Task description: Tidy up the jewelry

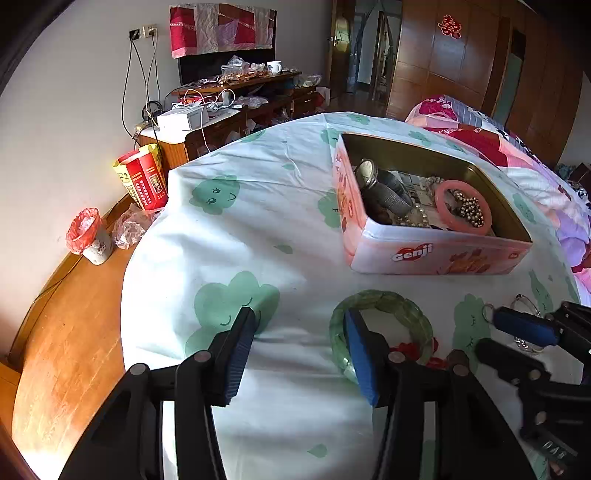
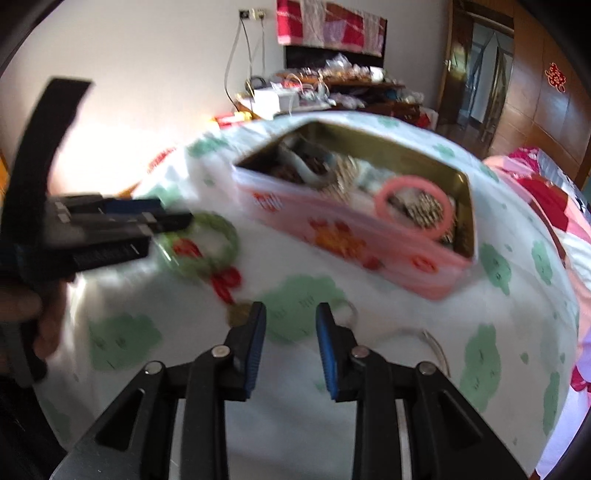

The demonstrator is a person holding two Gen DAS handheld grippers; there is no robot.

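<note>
Bedroom clutter fills the background: a wooden cabinet strewn with cables and bags, a quilted bed at 2 o'clock, and in front a table [image 1: 229, 229] under a white cloth printed with green clouds. On it stands an open pink tin [image 1: 436, 254] holding watches, beads and a pink bangle [image 1: 463, 206].

A green bangle [image 1: 384, 301] lies flat on the cloth with a red knotted tassel [image 1: 406, 349] beside it, on the near side of the tin. In the left wrist view it sits at about 1 o'clock from the left tongs [image 1: 299, 350], and the right-hand finger of those tongs already crosses the ring's near-left rim, whether above or touching cannot be told. The left tongs are spread wide and grip nothing. A ring has no long axis, so my judgement is that the move turns on getting one finger inside the hoop and one outside.

The right tongs [image 2: 290, 347] are parted about halfway and empty, pointing toward 12 o'clock with small silvery rings [image 2: 347, 314] just ahead (this view is badly blurred). From there the bangle lies at roughly 10 o'clock, well off their line, so the left tongs are clearly nearer to it.

Readable writing: "Genji" in white on the tin's front wall. A red box [image 1: 146, 181] on the floor at 9 o'clock carries print too small to read, and the red cutout on the wardrobe [image 1: 450, 26] is a decorative Chinese character.
</note>
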